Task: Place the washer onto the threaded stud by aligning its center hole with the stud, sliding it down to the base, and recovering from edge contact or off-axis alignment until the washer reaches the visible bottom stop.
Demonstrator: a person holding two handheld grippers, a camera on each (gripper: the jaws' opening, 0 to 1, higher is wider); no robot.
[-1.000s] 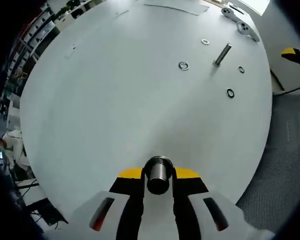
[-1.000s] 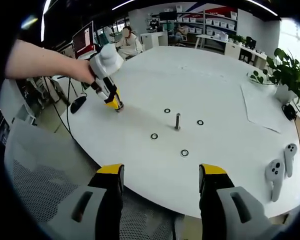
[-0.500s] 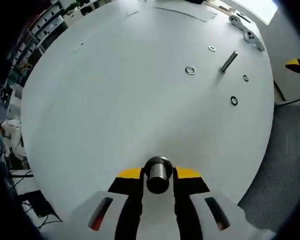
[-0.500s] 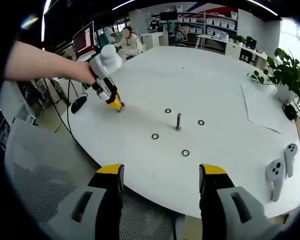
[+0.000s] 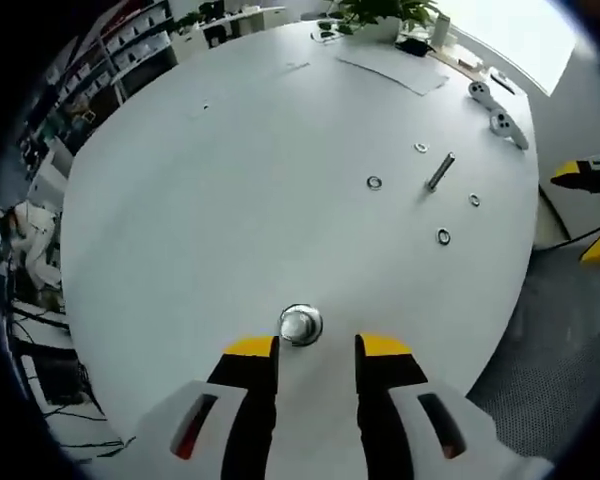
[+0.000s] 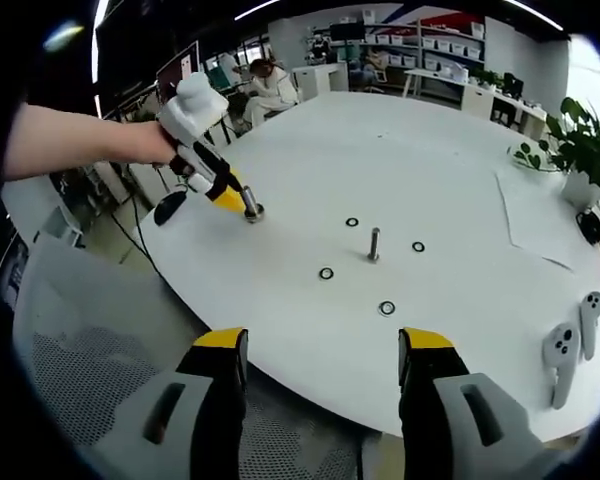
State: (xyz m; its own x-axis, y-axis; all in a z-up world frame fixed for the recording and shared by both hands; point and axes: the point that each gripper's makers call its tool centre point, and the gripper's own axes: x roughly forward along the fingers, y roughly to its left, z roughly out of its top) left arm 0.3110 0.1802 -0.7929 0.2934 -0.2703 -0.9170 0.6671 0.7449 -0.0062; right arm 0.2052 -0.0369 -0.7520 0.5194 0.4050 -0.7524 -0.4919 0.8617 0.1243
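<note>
Left gripper view: the left gripper looks down on a round white bench, its jaws apart with nothing clamped between them. Just ahead of the yellow tips a short metal cylinder stands on end on the bench, seen from above, touching neither jaw as far as I can tell. Well beyond it the stud stands upright with four washers lying flat around it, all apart from it; none is on the thread. Two white controllers lie near the far edge, with a sheet of paper past them.

Right gripper view: the right gripper hangs off the near edge of the bench, jaws wide apart and empty. The stud is ahead at mid-bench, bare down to its base, with the washers loose around it. To the left a person's hand holds the left gripper over the cylinder, well clear of the stud.

By my reading the task proper is not yet begun: no washer is picked up, so grasping, aligning, sliding down and seating all remain.
</note>
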